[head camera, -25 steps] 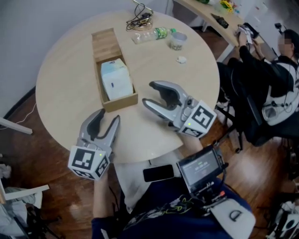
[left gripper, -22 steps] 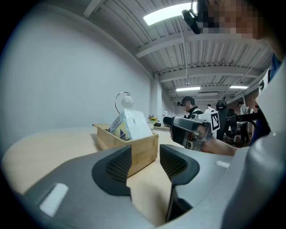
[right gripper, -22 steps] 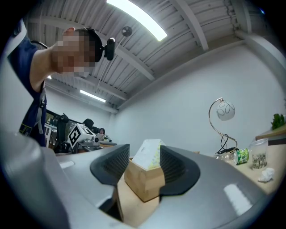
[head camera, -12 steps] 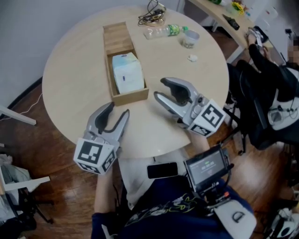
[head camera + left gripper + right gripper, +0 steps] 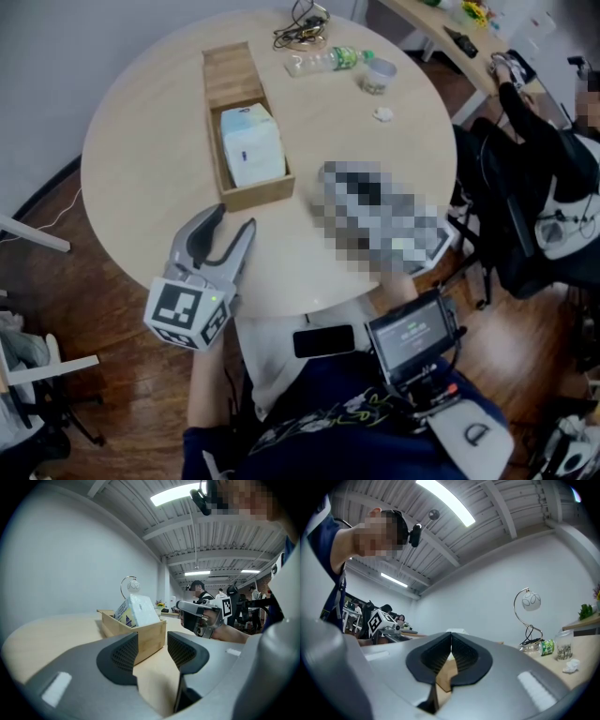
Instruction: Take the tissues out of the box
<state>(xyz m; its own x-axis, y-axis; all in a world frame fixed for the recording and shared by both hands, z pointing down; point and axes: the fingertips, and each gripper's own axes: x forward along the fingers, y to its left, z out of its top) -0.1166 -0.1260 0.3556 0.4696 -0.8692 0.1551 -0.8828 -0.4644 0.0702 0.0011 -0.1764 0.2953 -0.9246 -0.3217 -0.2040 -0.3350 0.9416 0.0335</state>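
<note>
A white and pale-blue tissue pack (image 5: 251, 148) stands in the near end of a long wooden box (image 5: 217, 178) on the round table (image 5: 141, 169). My left gripper (image 5: 234, 218) rests at the table's front edge, just short of the box, open and empty. In its own view the left gripper (image 5: 152, 648) looks at the box (image 5: 108, 620) and the tissue pack (image 5: 140, 611). My right gripper (image 5: 451, 644) is shut with nothing between its pads; its jaws have just been closing. It hovers right of the box, where the left gripper view shows the right gripper (image 5: 183, 607).
At the table's far side lie a plastic bottle (image 5: 323, 62), a small cup (image 5: 378, 75), a crumpled scrap (image 5: 382, 114) and a tangle of cables (image 5: 305, 23). A phone (image 5: 323, 340) and a screen device (image 5: 412, 333) sit on my lap. A person (image 5: 534, 169) sits at the right.
In the earlier head views the right gripper's jaws stood apart; now they meet, as its own view shows. The left gripper has kept its place.
</note>
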